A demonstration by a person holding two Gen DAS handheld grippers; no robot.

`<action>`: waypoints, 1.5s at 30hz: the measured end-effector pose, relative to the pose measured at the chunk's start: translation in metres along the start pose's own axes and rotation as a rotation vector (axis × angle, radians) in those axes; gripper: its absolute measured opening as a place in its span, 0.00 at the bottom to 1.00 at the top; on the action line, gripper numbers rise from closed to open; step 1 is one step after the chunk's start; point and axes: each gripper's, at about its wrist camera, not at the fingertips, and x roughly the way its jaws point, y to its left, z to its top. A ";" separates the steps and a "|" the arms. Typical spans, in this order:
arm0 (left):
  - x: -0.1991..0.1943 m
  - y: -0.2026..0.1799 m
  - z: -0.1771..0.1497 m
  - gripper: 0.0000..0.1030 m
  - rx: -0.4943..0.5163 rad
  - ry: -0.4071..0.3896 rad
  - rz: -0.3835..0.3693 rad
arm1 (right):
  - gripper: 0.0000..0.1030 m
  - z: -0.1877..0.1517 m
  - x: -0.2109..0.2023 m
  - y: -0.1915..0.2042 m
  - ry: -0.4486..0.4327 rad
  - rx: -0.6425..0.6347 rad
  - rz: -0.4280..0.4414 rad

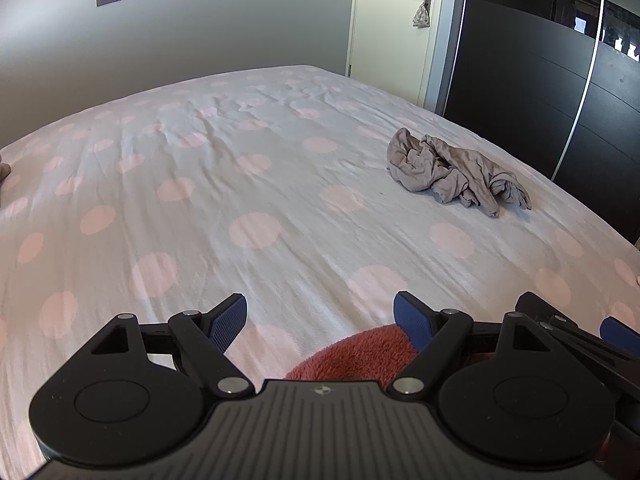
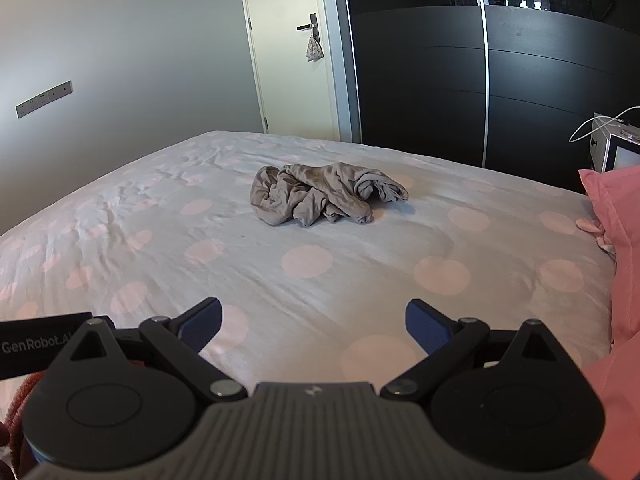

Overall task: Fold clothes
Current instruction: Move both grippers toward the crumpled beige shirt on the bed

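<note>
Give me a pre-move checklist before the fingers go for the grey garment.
1. Left gripper open, nothing between its fingers: ok.
2. Right gripper open, holding nothing: ok.
3. Grey garment in view of both cameras: ok.
4. Garment flat for folding: not ok, crumpled in a heap.
5. Bedsheet bare between right gripper and garment: ok.
6. Red fleece clear of left gripper: cannot tell, lies under its right finger.
</note>
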 end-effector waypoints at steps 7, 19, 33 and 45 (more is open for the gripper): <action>0.001 -0.004 -0.001 0.78 0.017 -0.006 0.011 | 0.96 0.000 0.002 0.000 0.008 0.005 0.004; 0.001 -0.007 -0.001 0.78 0.039 -0.010 0.022 | 0.96 -0.002 0.001 0.002 0.004 0.007 0.000; 0.004 -0.006 0.001 0.78 0.039 0.007 0.031 | 0.96 -0.001 0.010 0.001 0.048 0.000 0.007; 0.016 0.004 0.013 0.76 0.035 0.077 -0.008 | 0.95 0.008 0.029 0.000 0.143 -0.003 0.093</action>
